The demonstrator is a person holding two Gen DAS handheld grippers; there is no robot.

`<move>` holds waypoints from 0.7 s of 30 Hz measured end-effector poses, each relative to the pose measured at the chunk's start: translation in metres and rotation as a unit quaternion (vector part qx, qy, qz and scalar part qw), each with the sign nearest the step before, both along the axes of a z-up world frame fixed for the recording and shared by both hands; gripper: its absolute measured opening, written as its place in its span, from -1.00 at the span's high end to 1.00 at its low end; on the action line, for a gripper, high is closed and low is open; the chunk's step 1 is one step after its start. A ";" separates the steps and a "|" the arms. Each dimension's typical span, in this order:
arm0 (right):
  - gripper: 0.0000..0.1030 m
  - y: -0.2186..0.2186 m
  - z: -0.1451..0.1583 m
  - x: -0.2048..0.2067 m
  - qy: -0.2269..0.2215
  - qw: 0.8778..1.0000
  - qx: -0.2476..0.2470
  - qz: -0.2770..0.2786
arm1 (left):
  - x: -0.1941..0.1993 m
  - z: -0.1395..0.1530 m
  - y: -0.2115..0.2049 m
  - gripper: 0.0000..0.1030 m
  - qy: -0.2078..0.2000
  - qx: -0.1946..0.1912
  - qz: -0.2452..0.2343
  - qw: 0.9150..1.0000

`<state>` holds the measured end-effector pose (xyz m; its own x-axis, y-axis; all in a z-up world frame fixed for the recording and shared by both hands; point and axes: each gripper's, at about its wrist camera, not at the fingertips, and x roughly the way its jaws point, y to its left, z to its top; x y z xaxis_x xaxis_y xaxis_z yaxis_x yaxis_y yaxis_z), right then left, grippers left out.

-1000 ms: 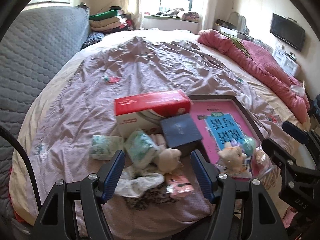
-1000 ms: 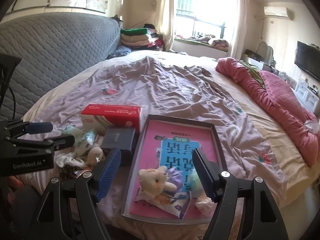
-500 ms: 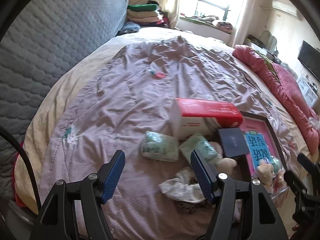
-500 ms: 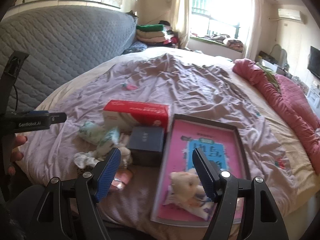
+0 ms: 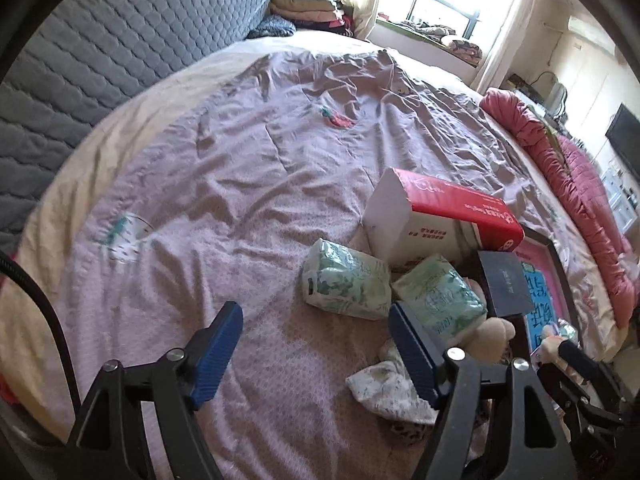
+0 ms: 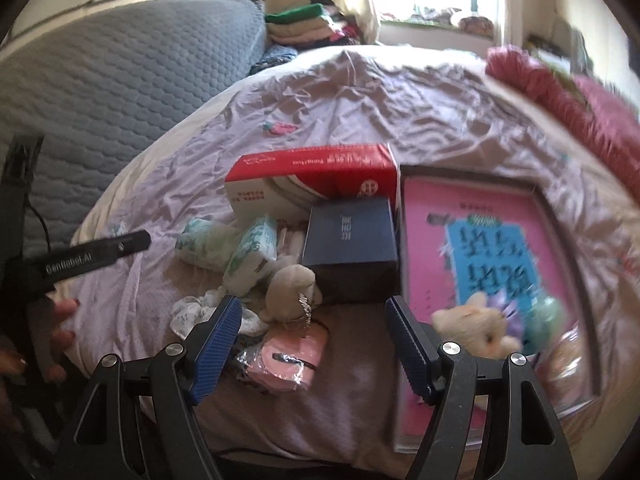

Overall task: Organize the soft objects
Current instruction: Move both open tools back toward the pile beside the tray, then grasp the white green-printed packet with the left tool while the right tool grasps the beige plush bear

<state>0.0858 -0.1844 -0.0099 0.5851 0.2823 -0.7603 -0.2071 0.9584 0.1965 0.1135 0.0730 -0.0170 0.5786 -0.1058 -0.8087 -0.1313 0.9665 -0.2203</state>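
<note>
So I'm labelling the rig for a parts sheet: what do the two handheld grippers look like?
Both match: black angular frames with silver screws, each bearing two fingers faced with ribbed blue pads. The left gripper has a black cable curving past its side, and the right wrist view shows white "GenRobot.AI" lettering on its black arm. The right gripper shows no cable.

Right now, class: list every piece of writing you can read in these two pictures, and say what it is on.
"GenRobot.AI": on the left hand-held gripper, seen from the right wrist.
Red and white box: printed lines, too blurred to read.
Dark blue box: small mark, unreadable.
Pink book cover: large characters, upside down and blurred.
Green tissue packs: print too small.
</note>
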 end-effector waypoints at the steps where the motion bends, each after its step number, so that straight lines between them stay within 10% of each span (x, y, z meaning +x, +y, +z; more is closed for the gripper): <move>1: -0.46 -0.001 -0.002 0.002 0.004 1.000 0.005 -0.004 | 0.004 -0.005 0.002 -0.46 0.004 -0.011 -0.001 1.000; 9: -0.46 -0.002 -0.022 0.021 0.032 0.999 0.023 -0.012 | 0.042 -0.045 0.016 -0.51 0.040 -0.093 0.004 0.995; 21: -0.42 0.012 -0.045 0.040 0.050 0.998 0.047 -0.002 | 0.065 -0.064 0.007 -0.50 0.046 -0.092 -0.013 0.995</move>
<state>0.1257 -0.1726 -0.0553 0.5086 0.3536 -0.7851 -0.1791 0.9353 0.3052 0.1782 0.0797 -0.0809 0.4982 -0.2701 -0.8239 -0.1343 0.9147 -0.3811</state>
